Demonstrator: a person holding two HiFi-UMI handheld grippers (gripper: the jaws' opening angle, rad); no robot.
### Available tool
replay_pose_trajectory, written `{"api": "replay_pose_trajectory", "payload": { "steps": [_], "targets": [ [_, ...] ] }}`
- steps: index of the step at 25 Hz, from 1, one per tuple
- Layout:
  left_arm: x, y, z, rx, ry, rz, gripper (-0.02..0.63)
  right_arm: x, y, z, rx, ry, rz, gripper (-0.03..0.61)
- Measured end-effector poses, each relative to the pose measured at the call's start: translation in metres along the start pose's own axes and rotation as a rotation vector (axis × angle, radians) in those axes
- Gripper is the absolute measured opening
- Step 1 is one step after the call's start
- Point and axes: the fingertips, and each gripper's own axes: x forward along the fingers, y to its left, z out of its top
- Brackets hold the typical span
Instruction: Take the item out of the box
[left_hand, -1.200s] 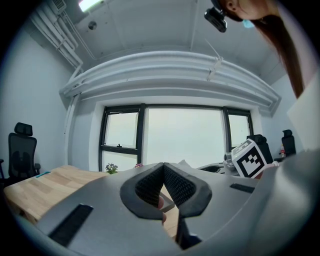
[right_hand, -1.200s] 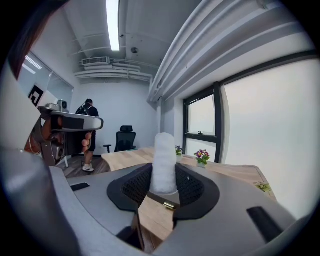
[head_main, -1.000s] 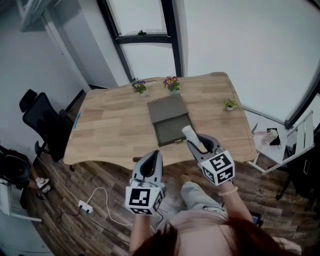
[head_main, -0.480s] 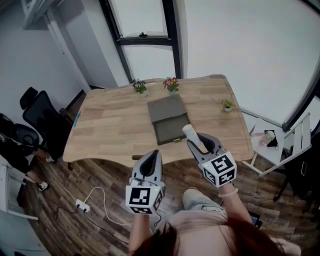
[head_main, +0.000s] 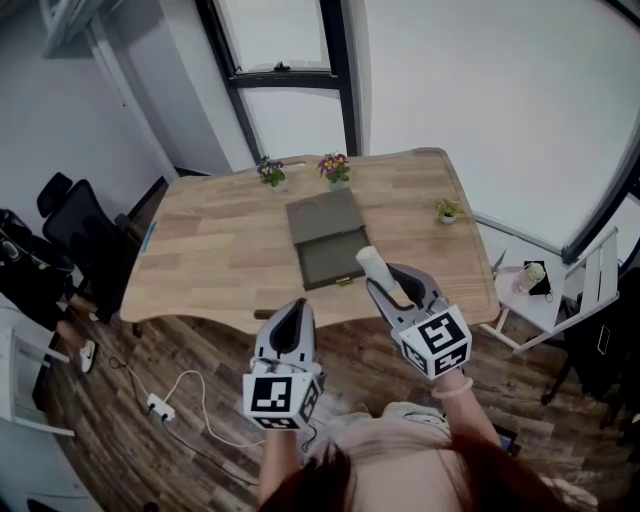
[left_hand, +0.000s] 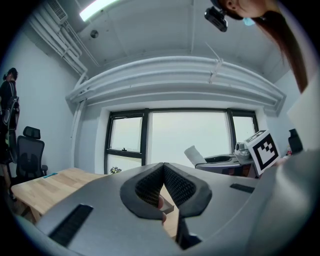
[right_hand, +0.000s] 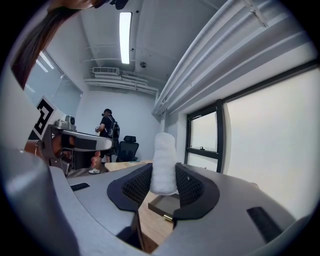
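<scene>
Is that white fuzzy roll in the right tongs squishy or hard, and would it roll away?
Probably soft: the white fuzzy roll looks fluffy where the right tongs pinch it. Likely light, since it stands upright from that pinch near its bottom end. Being round, it might roll if laid on the wooden table.

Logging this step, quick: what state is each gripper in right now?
Left gripper: tongs shut, nothing between them.
Right gripper: tongs shut on the white roll.
</scene>
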Motion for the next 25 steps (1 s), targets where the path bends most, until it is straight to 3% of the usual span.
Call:
{"api": "replay_pose_trajectory", "payload": {
  "steps": [25],
  "targets": [
    [-0.011,-0.088,0.013,-0.017,0.01,0.15,0.003,-0.085,-0.025,0.027,-0.039,-0.076,0.132,0.129]
  ]
}}
